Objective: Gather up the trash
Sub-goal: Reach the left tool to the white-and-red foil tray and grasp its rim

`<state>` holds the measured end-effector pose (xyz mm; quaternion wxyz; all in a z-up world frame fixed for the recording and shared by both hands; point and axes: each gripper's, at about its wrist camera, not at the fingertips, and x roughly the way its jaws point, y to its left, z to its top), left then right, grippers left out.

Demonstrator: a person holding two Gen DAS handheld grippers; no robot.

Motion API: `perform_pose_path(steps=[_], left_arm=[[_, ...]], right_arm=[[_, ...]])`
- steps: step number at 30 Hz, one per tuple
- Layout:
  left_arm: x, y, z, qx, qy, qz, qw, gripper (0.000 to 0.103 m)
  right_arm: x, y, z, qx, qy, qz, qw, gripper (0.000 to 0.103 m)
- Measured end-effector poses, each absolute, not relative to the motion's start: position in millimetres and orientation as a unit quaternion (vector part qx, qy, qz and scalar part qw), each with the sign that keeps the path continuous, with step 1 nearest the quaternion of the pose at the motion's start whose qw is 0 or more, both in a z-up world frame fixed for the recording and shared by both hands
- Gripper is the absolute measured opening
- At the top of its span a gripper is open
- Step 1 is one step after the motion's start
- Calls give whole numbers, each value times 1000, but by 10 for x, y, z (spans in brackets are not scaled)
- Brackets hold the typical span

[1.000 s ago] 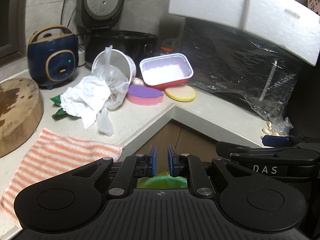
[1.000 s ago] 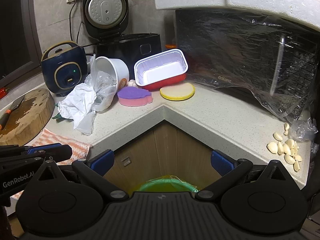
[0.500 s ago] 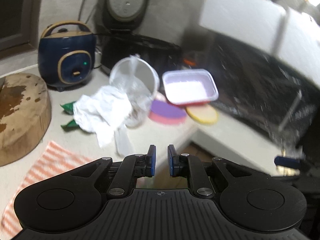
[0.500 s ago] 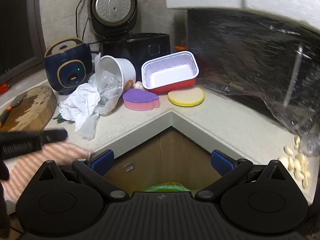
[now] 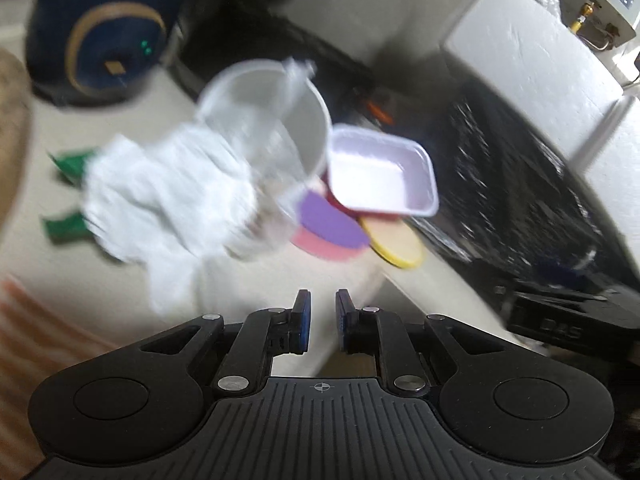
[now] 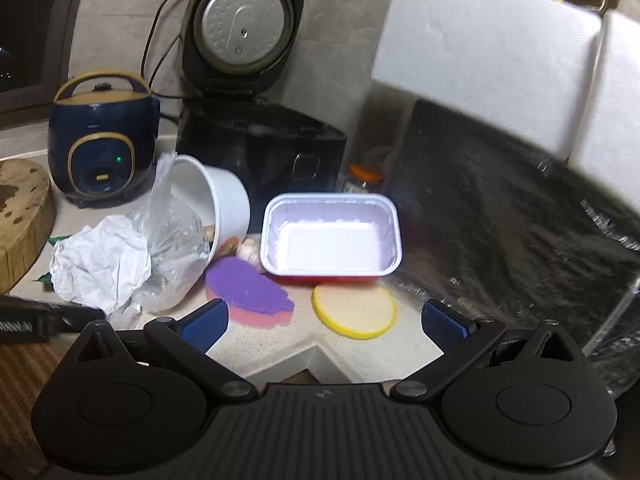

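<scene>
Beyond left tongs (image 5: pixel 319 312) (empty): crumpled paper (image 5: pixel 160 196), ahead-left, apart.

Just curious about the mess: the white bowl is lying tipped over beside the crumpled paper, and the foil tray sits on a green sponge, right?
Nearly. The white bowl lies tipped beside the crumpled paper, but the right wrist view shows the sponge purple over pink, beside the foil tray.
</scene>
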<state>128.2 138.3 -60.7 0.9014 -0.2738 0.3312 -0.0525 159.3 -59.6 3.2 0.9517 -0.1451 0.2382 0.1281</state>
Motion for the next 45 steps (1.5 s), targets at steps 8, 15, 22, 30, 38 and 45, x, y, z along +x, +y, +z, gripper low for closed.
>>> perform_pose_path(steps=[8, 15, 22, 30, 38, 45], left_arm=[[1558, 1200, -705, -293, 342, -19, 893, 16], [2040, 818, -452, -258, 295, -6, 920, 16], [2632, 741, -451, -275, 297, 30, 914, 16], [3045, 973, -531, -301, 276, 42, 912, 16], [3514, 874, -716, -181, 316, 77, 928, 16], [3652, 898, -833, -226, 352, 41, 907, 25]], right_arm=[[2218, -1088, -281, -38, 316, 102, 943, 103], [2415, -1508, -484, -23, 315, 124, 941, 103], [2504, -1825, -544, -10, 332, 157, 930, 103], [2538, -1935, -606, 6, 334, 138, 932, 89], [2503, -1900, -679, 14, 352, 140, 925, 87], [2441, -1931, -731, 17, 362, 122, 924, 87]])
